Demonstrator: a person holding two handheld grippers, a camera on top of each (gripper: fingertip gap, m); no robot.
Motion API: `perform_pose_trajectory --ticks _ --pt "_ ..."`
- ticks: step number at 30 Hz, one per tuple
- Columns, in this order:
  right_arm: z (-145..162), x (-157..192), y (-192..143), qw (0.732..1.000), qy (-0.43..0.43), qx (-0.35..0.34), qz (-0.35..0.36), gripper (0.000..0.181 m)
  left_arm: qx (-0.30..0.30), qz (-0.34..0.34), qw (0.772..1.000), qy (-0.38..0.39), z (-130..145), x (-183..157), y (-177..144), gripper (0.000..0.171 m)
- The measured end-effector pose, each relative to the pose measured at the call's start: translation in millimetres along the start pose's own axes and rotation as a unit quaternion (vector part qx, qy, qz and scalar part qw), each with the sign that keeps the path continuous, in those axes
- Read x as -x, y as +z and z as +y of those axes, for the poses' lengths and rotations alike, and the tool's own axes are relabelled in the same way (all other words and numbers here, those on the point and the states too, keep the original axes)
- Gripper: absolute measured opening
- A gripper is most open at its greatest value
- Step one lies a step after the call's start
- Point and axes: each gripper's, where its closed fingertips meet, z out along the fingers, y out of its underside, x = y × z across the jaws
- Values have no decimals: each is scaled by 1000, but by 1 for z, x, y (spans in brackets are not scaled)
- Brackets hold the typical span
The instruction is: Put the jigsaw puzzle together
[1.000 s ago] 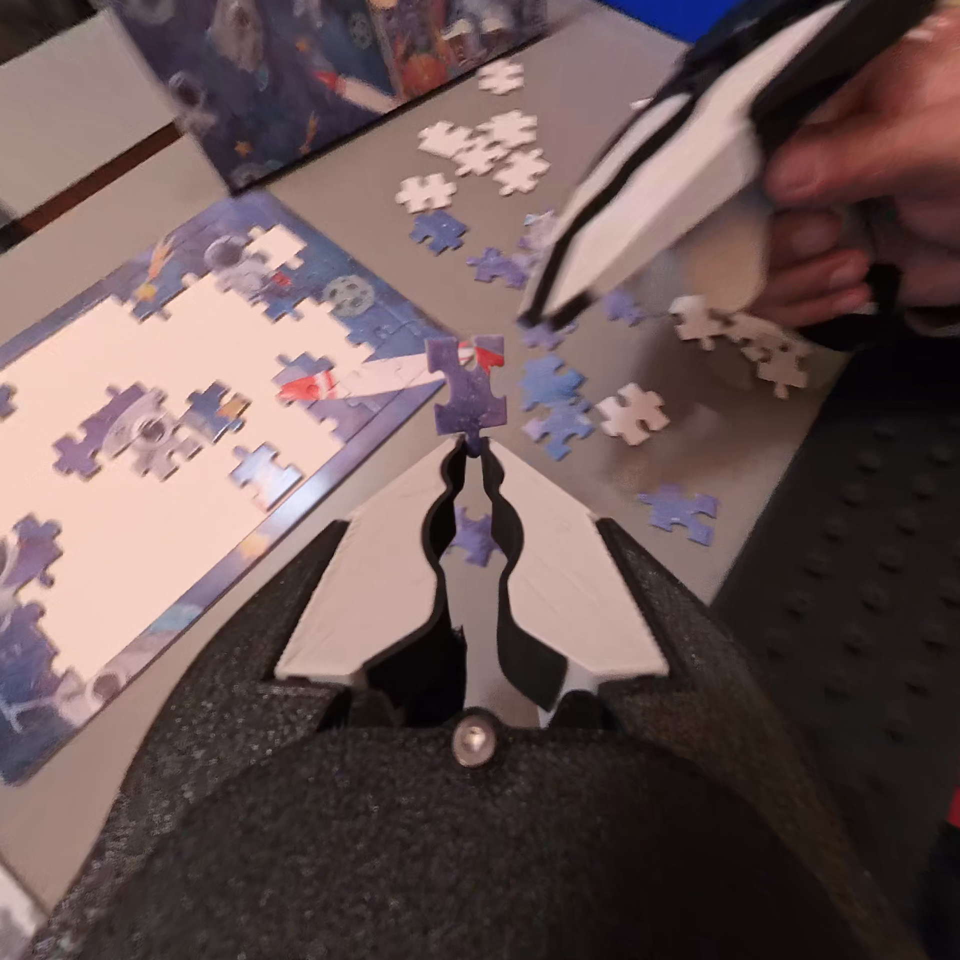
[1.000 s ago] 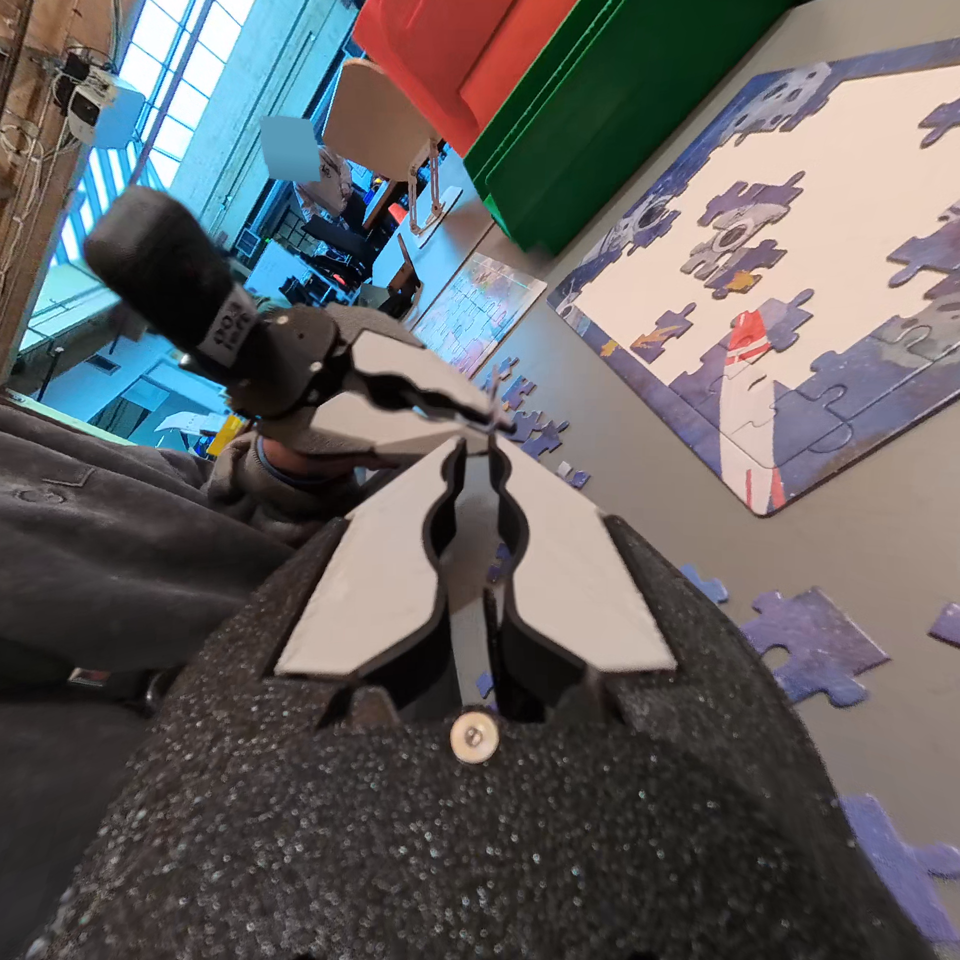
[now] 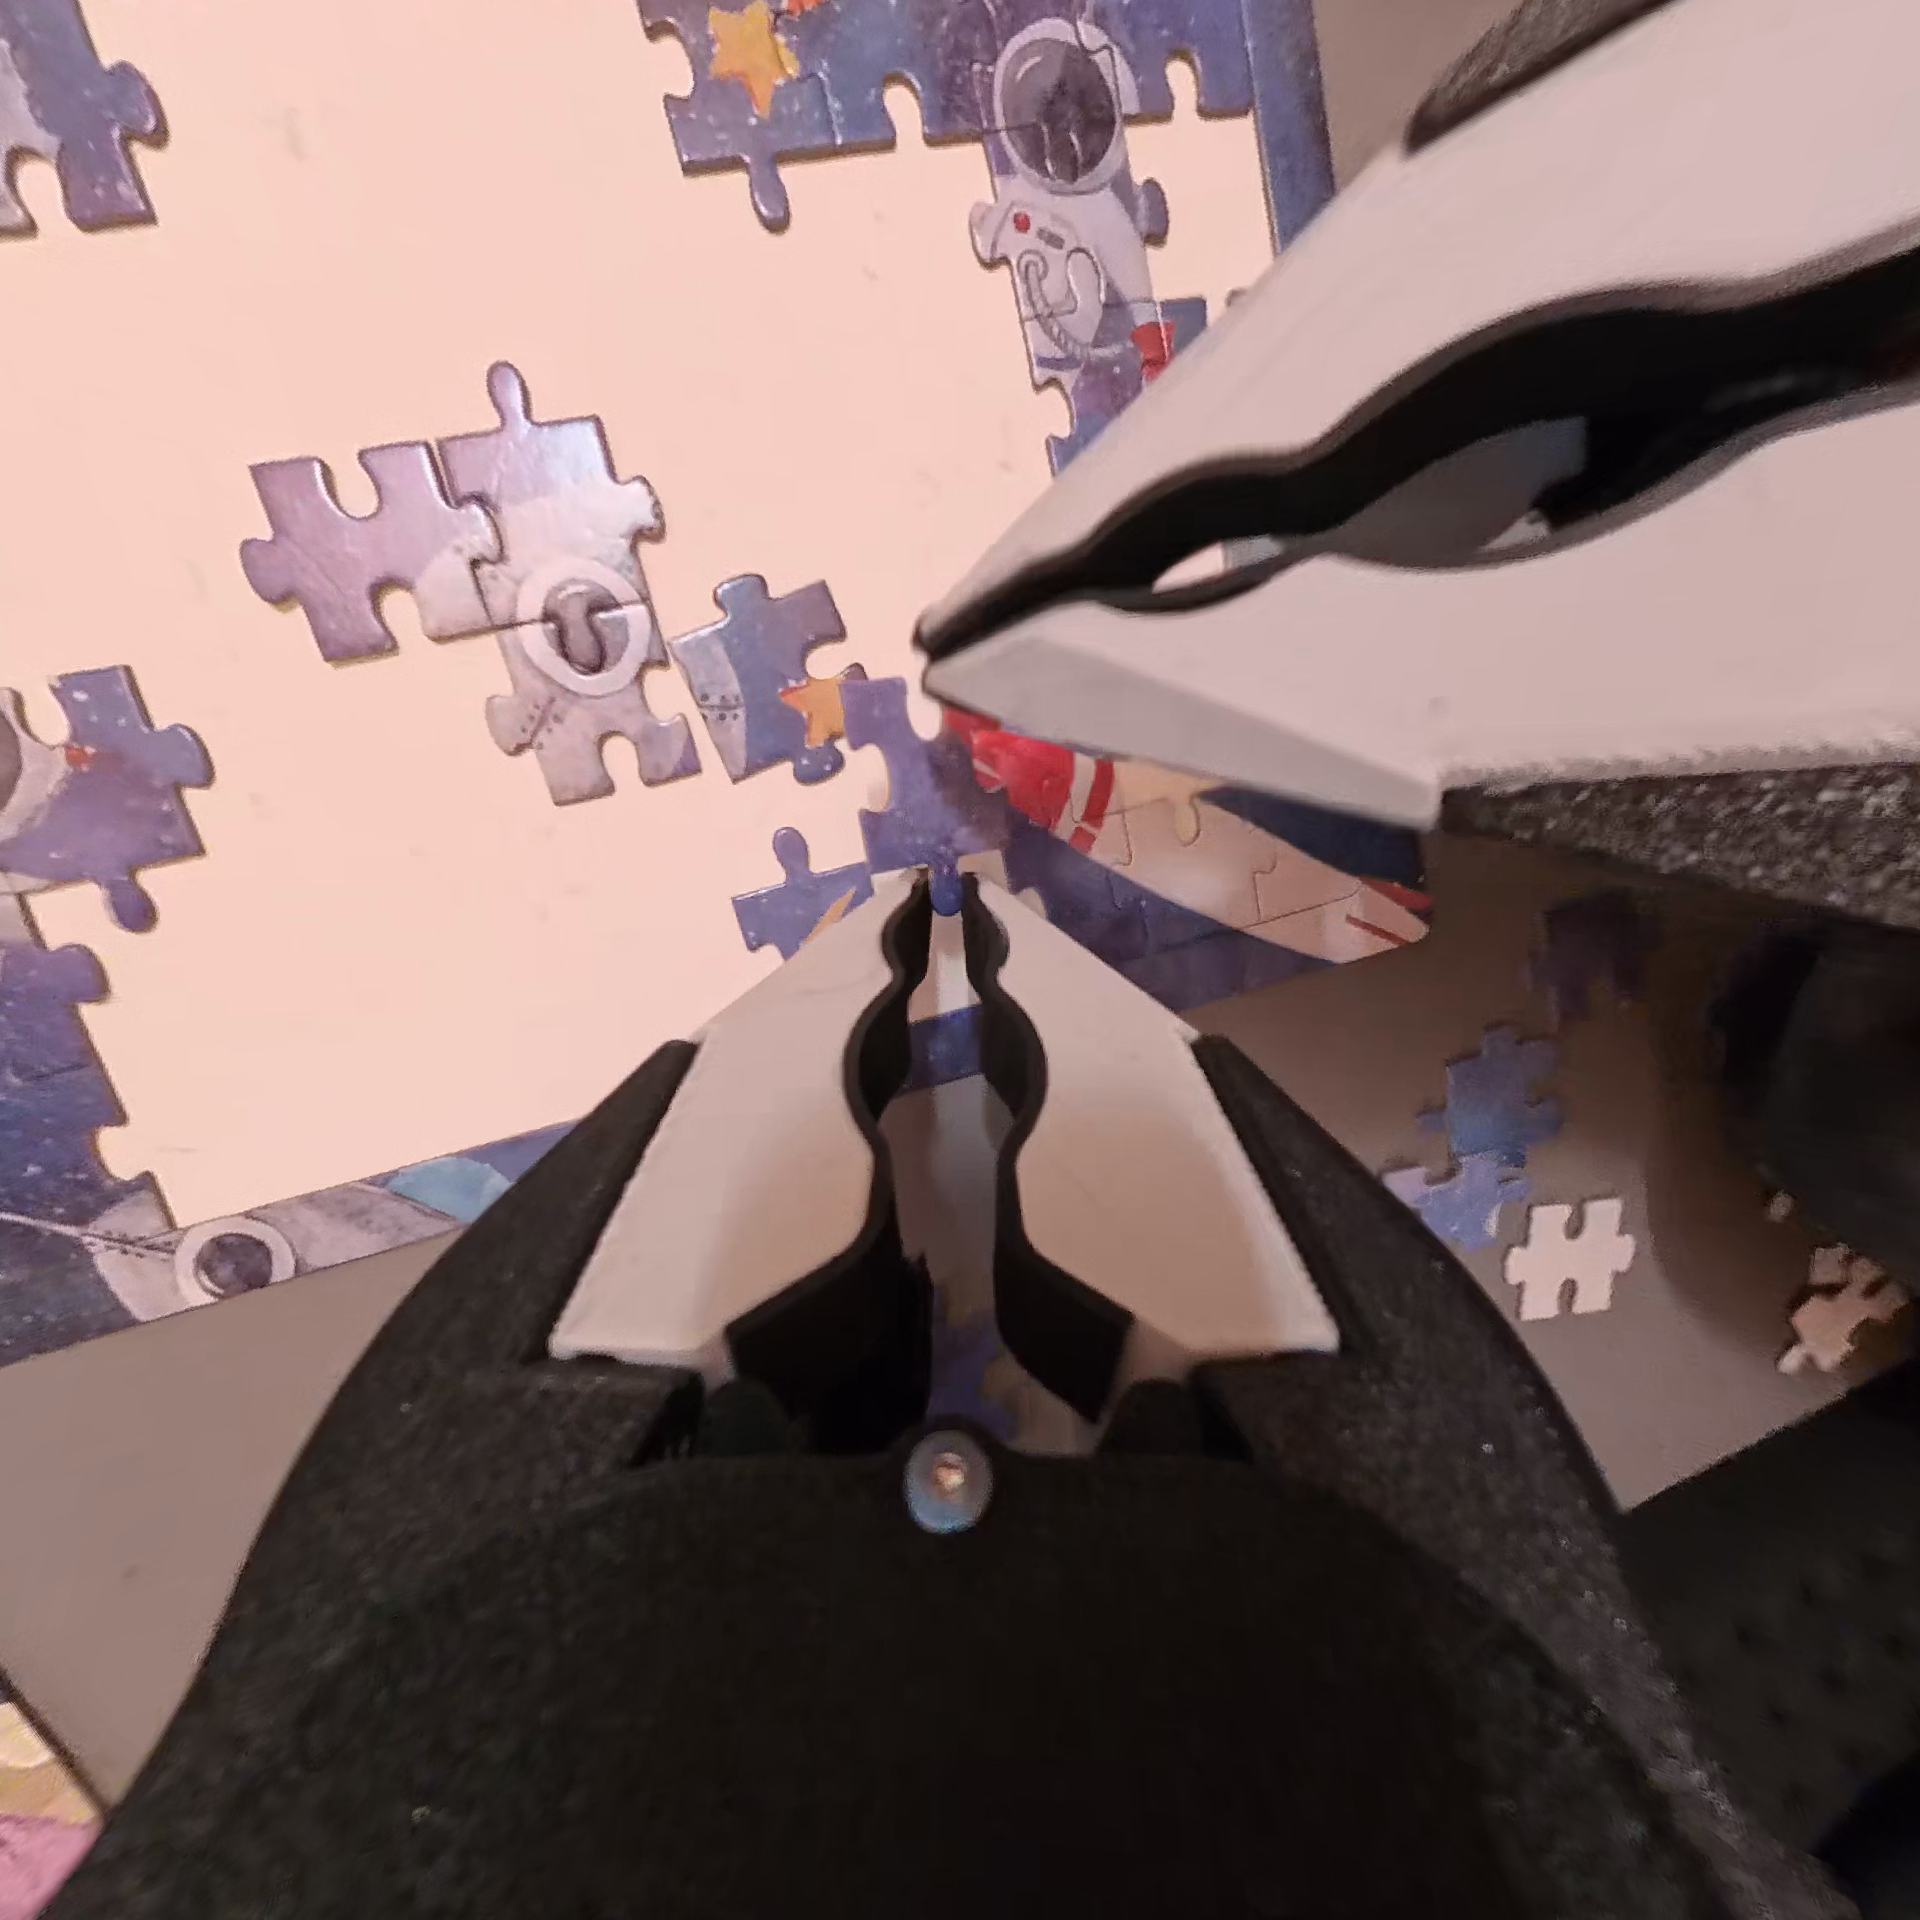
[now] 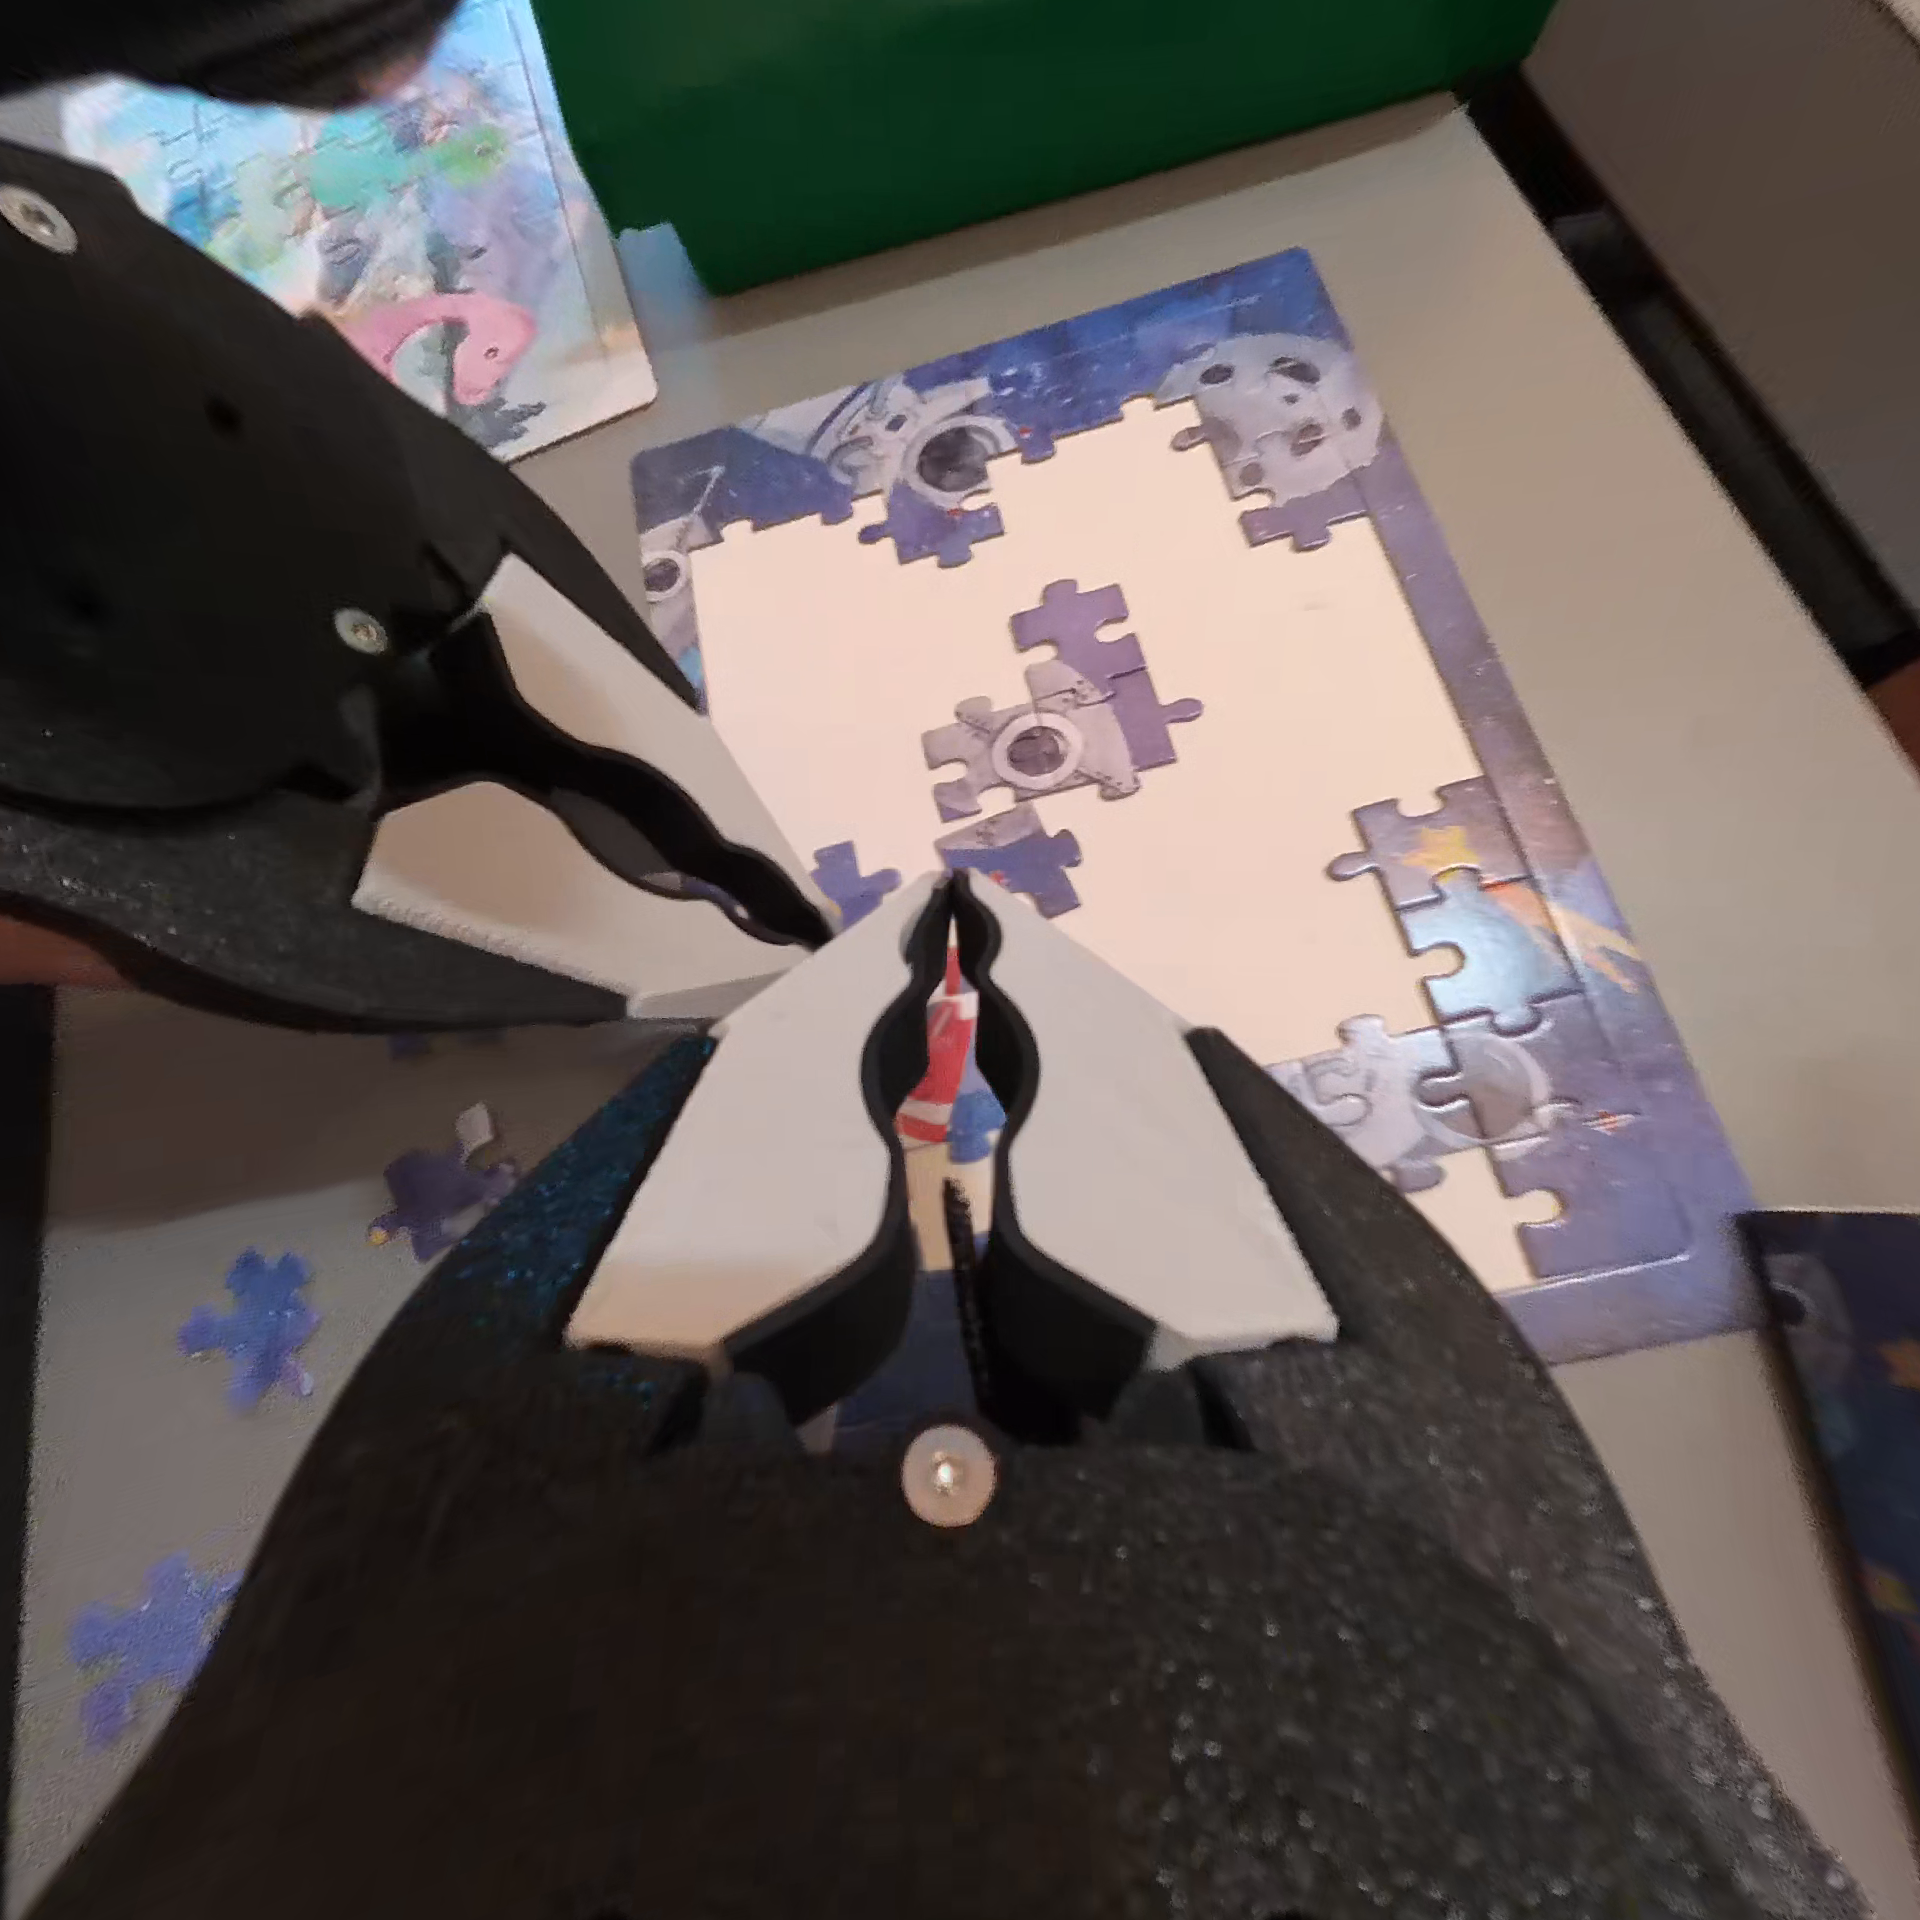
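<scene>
A grey surface (image 4: 1538, 343) is carrying a puzzle tray (image 4: 1455, 644) with a blue space-themed border and a pale, mostly bare middle. Several joined pieces are lying inside the tray: a grey porthole cluster (image 3: 561, 613) near the centre, an astronaut section (image 3: 1060, 208) along the far edge, and a red-and-white rocket section (image 3: 1049, 779) by the near corner. Loose blue and white pieces (image 3: 1496, 1164) are lying scattered on the surface beside the tray. A green box (image 4: 987, 114) is standing just beyond the tray, with a colourful finished puzzle (image 4: 416, 239) lying next to it.

The left tool (image 3: 943, 883) is pinching a dark blue puzzle piece (image 3: 914, 790) by its lower tab, holding it upright over the tray beside the rocket section. The right tool (image 4: 954, 881) is closed with nothing visibly between its tips, which are hovering right beside the held piece.
</scene>
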Motion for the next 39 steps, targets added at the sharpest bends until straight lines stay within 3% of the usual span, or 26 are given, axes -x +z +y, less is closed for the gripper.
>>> perform_pose_trajectory --ticks 5,10,32,39 --pt "18 14 14 996 10 48 -72 0 13 0 1000 -16 3 1 1 5" --pt "26 2 20 997 -11 66 -32 0 29 10 999 -15 8 -2 3 5" --pt "32 -6 33 996 18 68 -48 0 39 -27 999 16 3 7 6 6" --pt "31 -6 34 996 14 64 -56 0 39 -20 998 41 6 -3 0 21"
